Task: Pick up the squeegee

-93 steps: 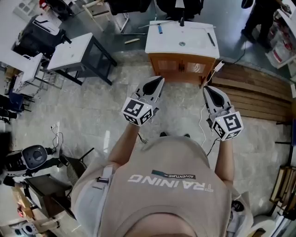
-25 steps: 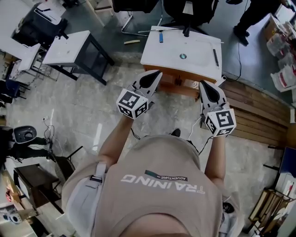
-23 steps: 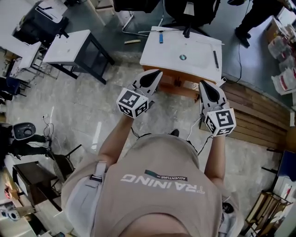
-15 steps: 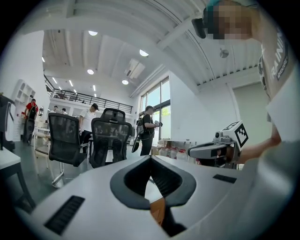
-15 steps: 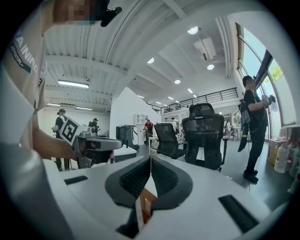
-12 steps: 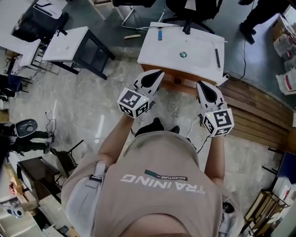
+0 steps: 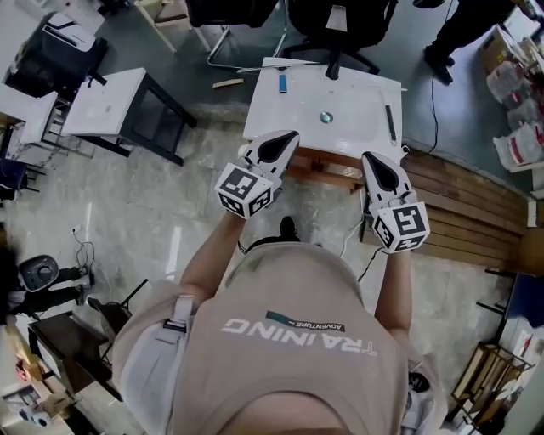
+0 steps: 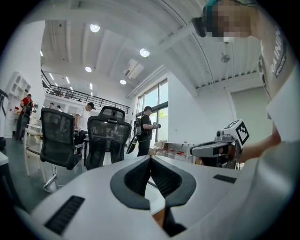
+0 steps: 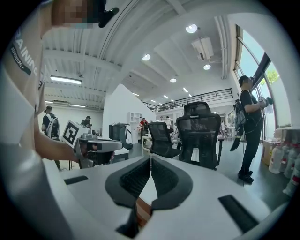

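Over on the left stands one small white side table (image 7: 106,100), well apart from the work. The person holds two grippers level, side by side, over the near edge of the white table (image 7: 361,102), which sits on a wooden cabinet.

The left gripper (image 7: 291,136) has its jaws clenched tip to tip with nothing between them. Beyond it, at the far left of the table top, lies the one squeegee (image 7: 283,82). It has a short bright-blue handle whose long axis runs near to far. A thin pale bar seems to cross its far end along the table's far edge, though it is too small to be sure. Neither gripper touches it.

Near the middle of the table is one small round metal fitting (image 7: 325,117). To its right lies one slim dark stick (image 7: 390,121), also running near to far.

The right gripper (image 7: 369,158) has its jaws pressed together too, and they are empty. Past the table stand two dark office chairs (image 7: 333,19). On the floor to the right lies a run of wooden planks (image 7: 463,191).
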Demonstrator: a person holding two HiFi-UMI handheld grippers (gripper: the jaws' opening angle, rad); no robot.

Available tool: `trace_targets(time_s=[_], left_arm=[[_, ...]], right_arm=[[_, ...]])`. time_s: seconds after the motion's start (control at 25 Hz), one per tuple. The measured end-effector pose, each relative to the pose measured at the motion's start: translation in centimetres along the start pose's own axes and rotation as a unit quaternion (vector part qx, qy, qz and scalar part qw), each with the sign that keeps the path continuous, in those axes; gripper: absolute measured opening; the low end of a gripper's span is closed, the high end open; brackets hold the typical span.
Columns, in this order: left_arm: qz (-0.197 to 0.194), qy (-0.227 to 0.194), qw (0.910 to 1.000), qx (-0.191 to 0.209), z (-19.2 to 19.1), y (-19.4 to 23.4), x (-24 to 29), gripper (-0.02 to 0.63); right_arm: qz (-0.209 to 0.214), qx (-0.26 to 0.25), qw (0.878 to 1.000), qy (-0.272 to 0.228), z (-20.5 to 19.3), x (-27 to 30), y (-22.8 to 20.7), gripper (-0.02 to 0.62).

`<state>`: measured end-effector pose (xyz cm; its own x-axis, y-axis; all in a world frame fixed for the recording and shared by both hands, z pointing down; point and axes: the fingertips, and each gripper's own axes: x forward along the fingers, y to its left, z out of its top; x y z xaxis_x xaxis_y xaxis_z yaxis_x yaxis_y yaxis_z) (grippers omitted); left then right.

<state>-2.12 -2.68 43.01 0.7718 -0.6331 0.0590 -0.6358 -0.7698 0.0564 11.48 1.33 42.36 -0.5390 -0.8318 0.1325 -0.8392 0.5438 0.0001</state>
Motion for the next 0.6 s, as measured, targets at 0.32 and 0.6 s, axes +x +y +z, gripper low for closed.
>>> trace_targets(time_s=[0.32, 0.6], left_arm=[[-0.007, 0.002, 0.9999, -0.009, -0.4, 5.1, 0.9, 0.009], [-0.028, 0.002, 0.9994, -0.019, -1.2, 8.5, 2.7, 0.009]], right_arm=[[-0.018, 0.011, 1.000, 0.003, 0.7, 4.3, -1.5, 0.032], [-0.037, 0.022, 0.999, 0.011, 0.0, 7.6, -2.1, 0.032]])
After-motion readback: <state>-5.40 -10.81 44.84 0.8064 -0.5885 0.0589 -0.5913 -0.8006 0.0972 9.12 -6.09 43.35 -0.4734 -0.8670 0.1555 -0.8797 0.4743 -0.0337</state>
